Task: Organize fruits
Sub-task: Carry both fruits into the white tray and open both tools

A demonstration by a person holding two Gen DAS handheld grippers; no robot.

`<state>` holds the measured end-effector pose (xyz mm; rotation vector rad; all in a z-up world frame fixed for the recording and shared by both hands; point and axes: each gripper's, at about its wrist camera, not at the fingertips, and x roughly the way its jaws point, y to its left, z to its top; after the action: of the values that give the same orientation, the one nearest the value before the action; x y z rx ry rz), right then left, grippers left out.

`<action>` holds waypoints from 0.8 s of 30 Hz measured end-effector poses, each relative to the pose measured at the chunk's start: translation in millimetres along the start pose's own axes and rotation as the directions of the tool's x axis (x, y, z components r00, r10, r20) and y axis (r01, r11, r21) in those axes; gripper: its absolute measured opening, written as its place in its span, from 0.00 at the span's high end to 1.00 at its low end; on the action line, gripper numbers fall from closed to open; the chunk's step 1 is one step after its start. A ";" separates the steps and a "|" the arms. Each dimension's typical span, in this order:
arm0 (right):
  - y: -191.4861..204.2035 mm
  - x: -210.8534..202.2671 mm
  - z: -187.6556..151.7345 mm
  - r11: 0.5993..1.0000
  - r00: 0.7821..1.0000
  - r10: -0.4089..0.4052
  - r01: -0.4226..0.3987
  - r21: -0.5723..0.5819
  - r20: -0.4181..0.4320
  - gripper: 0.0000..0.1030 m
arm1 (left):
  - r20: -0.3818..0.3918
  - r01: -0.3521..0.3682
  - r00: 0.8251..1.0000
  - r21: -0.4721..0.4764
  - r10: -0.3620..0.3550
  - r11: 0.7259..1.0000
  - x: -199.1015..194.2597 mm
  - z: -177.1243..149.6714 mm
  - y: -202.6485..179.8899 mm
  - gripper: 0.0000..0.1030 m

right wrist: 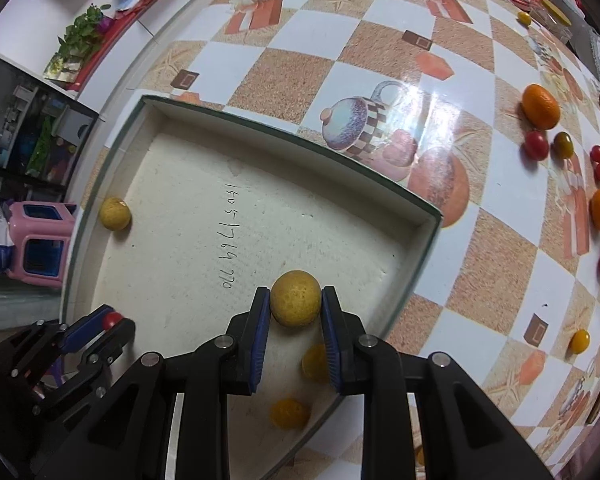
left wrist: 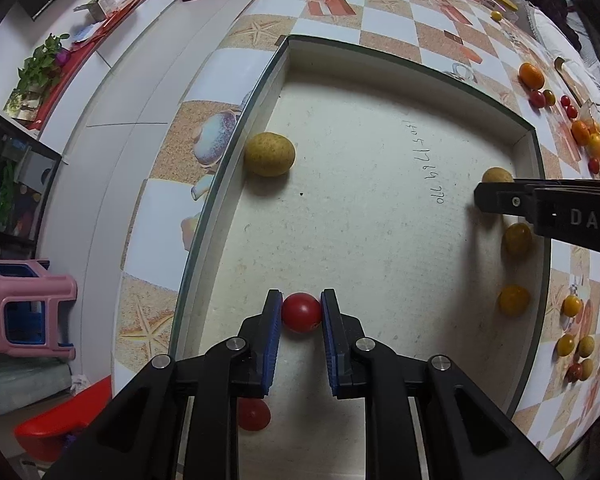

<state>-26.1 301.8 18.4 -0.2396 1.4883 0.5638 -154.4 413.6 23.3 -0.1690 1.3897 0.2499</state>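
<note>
Your checkered tablecloth [right wrist: 308,68] carries a shallow white box [left wrist: 380,184], with a pink stool [left wrist: 28,308] on the floor beside it. Inside the box, your left gripper [left wrist: 301,312] pinches a red cherry tomato [left wrist: 301,313], and your right gripper [right wrist: 296,306] clamps a yellow round fruit [right wrist: 295,298] near the box's right wall.

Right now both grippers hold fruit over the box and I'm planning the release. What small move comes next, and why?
Probably open the left gripper: its red tomato sits low over the box floor, near another red tomato. The right gripper likewise holds its yellow-brown fruit beside two yellow ones.
</note>
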 end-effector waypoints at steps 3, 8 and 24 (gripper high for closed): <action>6.2 3.3 2.0 1.000 1.000 -0.016 0.016 -0.026 0.004 0.68 | -0.003 -0.009 1.000 0.012 0.009 1.000 1.1 1.1 -5.4 0.79; 14.3 3.4 3.1 0.998 1.000 -0.012 0.012 -0.057 -0.005 0.45 | -0.004 -0.021 1.000 0.023 0.021 1.000 0.7 2.3 -11.1 0.79; 17.5 -42.2 3.6 0.998 0.996 0.012 -0.006 -0.065 0.088 0.23 | -0.013 0.044 0.999 0.015 -0.043 0.999 1.1 3.7 -4.4 0.79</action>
<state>-31.0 309.7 63.2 -0.2557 1.3874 0.6227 -149.6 410.4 22.7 -0.1881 1.3990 0.2021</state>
